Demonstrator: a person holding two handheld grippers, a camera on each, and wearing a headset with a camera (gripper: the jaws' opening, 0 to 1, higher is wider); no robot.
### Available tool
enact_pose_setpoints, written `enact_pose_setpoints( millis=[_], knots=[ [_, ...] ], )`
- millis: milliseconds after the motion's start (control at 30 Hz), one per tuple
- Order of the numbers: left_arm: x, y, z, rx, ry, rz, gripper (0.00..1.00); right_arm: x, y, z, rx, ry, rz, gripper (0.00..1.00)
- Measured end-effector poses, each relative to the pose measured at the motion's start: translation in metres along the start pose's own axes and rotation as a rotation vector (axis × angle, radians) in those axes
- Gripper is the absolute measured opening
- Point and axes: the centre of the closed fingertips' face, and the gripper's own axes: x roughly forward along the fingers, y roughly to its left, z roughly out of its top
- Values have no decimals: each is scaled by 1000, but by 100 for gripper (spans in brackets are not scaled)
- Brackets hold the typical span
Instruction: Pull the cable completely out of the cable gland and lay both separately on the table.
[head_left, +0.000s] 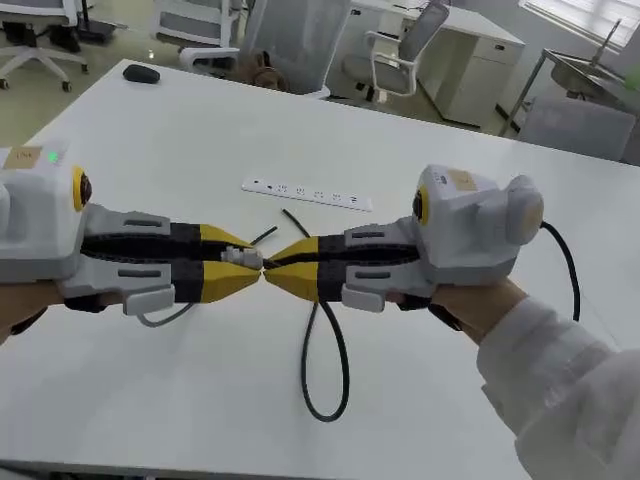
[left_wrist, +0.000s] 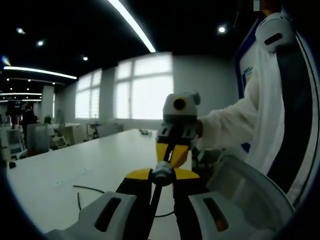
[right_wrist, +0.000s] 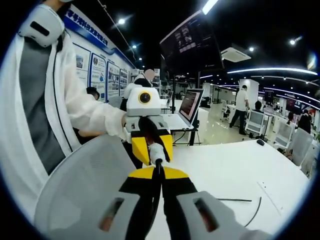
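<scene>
Midair, left tool (head_left: 252, 263) grips gland (head_left: 236, 256), right (head_left: 273, 264) seemingly cable (head_left: 341, 362).

Both tips meet over the middle of the white rectangular worktop (head_left: 200, 140): my left gripper (head_left: 245, 262) reaches in from the left edge, my right gripper (head_left: 275, 262) from the right. The small white plastic cable gland (head_left: 238, 256) sits between my left jaws. The thin black rubber cable (head_left: 343, 370) is pinched in my right jaws, and its loop lies toward the near edge. Behind the tips lies a long white plastic power strip (head_left: 305, 193). A black oval computer mouse (head_left: 141, 73) lies near the far left corner.
</scene>
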Motion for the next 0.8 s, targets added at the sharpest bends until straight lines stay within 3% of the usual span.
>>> enact_pose_setpoints(
  millis=[100,300,500,800],
  knots=[
    [3,-1,1,19,0,5,17,-4,-3,-2,-1,-12,16,2],
    [5,-3,-4,-6,20,19,16,-11,-2,-11,-17,-17,27,2],
    [3,-4,-7,-16,36,21,16,-19,-2,-22,-23,-18,7,2],
    [4,-5,-7,-34,23,20,17,-38,-11,-51,-13,35,-44,2]
  ],
)
